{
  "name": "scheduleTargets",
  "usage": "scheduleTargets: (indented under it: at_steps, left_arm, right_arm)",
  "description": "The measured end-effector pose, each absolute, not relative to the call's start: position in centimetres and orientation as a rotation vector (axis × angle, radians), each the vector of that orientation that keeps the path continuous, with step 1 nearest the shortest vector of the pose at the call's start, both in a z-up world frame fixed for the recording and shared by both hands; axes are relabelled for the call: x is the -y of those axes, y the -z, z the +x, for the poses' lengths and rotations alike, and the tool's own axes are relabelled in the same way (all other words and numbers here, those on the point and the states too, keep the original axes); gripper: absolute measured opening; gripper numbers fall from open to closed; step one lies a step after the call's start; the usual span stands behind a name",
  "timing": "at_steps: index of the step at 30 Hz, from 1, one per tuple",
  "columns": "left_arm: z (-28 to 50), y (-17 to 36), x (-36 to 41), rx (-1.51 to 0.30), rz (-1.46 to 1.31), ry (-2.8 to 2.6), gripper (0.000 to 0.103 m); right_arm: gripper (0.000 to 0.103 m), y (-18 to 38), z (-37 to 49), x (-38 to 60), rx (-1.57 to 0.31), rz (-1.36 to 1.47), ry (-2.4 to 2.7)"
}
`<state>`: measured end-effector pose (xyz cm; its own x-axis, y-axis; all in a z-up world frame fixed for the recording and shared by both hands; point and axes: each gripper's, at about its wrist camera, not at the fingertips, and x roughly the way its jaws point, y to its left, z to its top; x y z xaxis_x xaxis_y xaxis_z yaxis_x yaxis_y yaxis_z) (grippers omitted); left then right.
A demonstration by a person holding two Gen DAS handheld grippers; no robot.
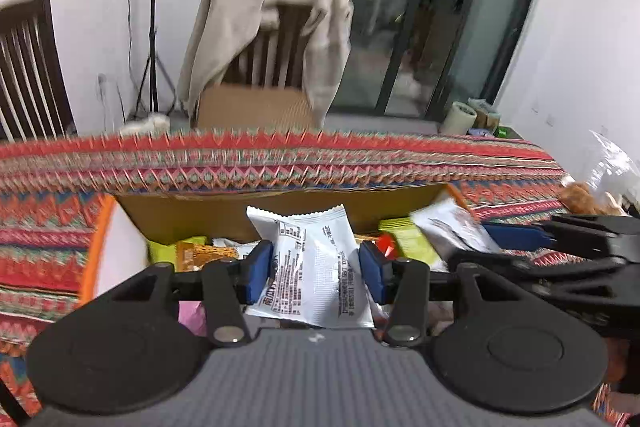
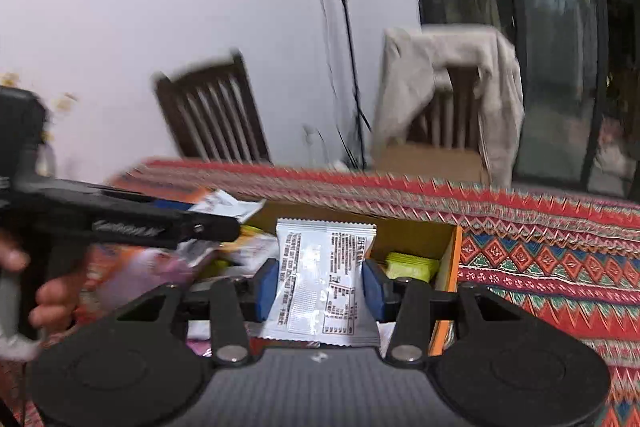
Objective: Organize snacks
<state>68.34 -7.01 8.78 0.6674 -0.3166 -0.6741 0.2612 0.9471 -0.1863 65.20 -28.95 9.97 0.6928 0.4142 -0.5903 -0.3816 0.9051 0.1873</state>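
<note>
Here, two white snack packets, one clamped in each gripper above the box.

The left gripper [image 1: 316, 267] pinches a white packet [image 1: 316, 267] over the cardboard box [image 1: 240, 215]; at its 3 o'clock the right gripper [image 1: 516, 237] shows. The right gripper's own view shows its second white packet [image 2: 324, 279] held upright, with perhaps two green packs [image 2: 410, 265] at 2 o'clock, blurred.

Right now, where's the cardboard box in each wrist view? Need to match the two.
Left wrist view: the cardboard box sits centre frame, just beyond the left tool, which is shut on a white packet.
Right wrist view: the same box sits centre-right, orange side wall on its right, behind the right tool and its own packet.
Shared landmark: the chair draped in beige cloth past the table.
</note>
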Motion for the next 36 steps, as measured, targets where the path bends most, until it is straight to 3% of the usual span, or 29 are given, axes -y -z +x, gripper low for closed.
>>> scheduleTargets:
  at_steps: [2,5,6,7,17,23,29,36]
  left_arm:
    - [70.2,-7.8,6.9,-0.809,-0.111,0.331,0.052]
    - [71.6,-6.9,6.5,-0.800,-0.149,0.320,0.074]
    - [71.6,-6.8,6.4,-0.783,-0.156,0.309,0.076]
    - [71.5,-6.9,6.3,-0.776,-0.151,0.312,0.076]
    - [67.2,-10.1,5.1,-0.748,-0.057,0.333,0.076]
    - [61.3,-14.8,3.5,-0.685,-0.025,0.335,0.085]
    - [53.7,-19.8,1.4,-0.587,0.009,0.315,0.100]
    - [43.0,-22.3,0.5,-0.459,0.026,0.278,0.103]
  right_arm:
    - [0.044,-8.8,69.1,28.2,-0.739,0.049,-0.426]
    - [0.048,-6.8,73.1,27.0,-0.829,0.066,-0.415]
    - [0.056,-6.2,73.8,26.8,-0.843,0.080,-0.413]
    - [0.064,-5.8,74.3,26.8,-0.843,0.102,-0.417]
    - [0.071,-8.6,71.1,28.2,-0.739,0.124,-0.407]
    - [0.079,-13.8,65.6,29.7,-0.670,0.061,-0.376]
    - [0.089,-19.3,57.4,31.8,-0.593,-0.003,-0.323]
    - [0.099,-23.0,47.4,34.3,-0.495,-0.022,-0.263]
